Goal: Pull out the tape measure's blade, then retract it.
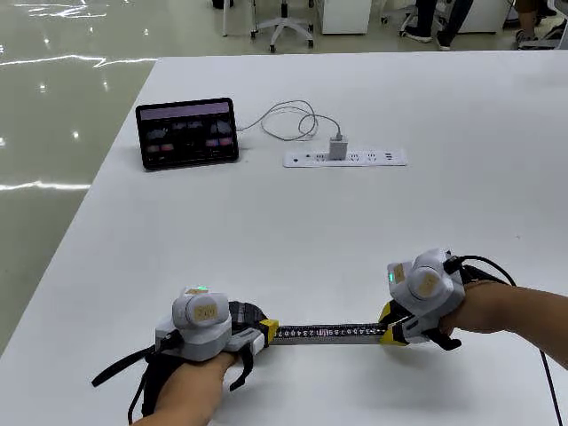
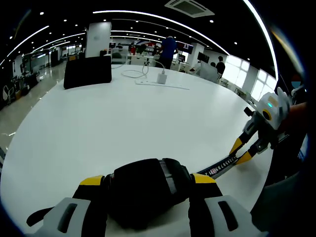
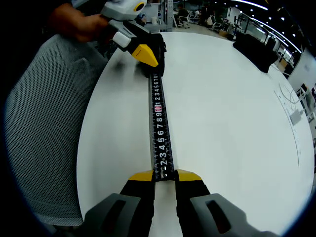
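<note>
Two grippers are held low over the white table (image 1: 311, 231), well apart, with the tape measure (image 1: 247, 315) stretched between them. Its black case (image 2: 148, 195) is clamped between the yellow-tipped jaws of the left gripper (image 1: 259, 335), near the table's front edge (whether the case is touching the surface cannot be told). The blade (image 3: 159, 123) is drawn out along the table, numbers up, and its end is pinched by the closed jaws of the right gripper (image 3: 165, 176). Farther back, a dark tablet (image 1: 186, 133) is propped upright. A white power strip (image 1: 382, 158) is laid to its right, with a charger (image 1: 338, 147) plugged in and a cable (image 1: 284, 120) looped from the charger toward the tablet.
</note>
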`<state>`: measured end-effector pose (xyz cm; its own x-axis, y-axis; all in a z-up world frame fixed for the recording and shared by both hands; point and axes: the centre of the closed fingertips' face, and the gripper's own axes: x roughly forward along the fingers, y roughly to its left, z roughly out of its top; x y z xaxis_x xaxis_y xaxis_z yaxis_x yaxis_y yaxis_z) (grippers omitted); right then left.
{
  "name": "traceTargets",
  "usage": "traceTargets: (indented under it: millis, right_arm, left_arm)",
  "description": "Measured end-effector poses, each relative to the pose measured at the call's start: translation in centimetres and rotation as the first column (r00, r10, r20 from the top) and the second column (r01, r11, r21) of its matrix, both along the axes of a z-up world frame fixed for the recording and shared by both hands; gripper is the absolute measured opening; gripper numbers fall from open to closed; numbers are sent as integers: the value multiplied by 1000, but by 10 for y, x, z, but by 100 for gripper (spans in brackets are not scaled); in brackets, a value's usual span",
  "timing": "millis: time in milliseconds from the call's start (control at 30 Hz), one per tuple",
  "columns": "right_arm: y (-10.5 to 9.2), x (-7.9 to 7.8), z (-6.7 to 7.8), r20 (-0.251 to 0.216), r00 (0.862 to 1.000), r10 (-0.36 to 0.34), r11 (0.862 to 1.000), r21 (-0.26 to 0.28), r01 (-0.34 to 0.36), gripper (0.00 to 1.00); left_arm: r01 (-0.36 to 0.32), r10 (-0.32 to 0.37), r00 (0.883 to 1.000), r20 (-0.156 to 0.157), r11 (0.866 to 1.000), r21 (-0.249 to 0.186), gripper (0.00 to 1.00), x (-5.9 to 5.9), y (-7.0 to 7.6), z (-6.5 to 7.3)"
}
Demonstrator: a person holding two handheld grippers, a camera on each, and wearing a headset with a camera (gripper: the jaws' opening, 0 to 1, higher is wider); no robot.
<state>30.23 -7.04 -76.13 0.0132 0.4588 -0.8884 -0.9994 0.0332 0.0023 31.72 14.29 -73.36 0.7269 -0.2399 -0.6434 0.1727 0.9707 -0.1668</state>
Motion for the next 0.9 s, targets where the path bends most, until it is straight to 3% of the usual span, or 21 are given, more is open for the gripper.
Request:
traceTargets:
  millis: [900]
  right_arm:
    - [20, 0, 0, -6, 1000, -16, 1000, 27, 16, 11]
  left_arm:
    - [1, -1, 1000, 0, 1000, -4, 63, 0, 0, -1]
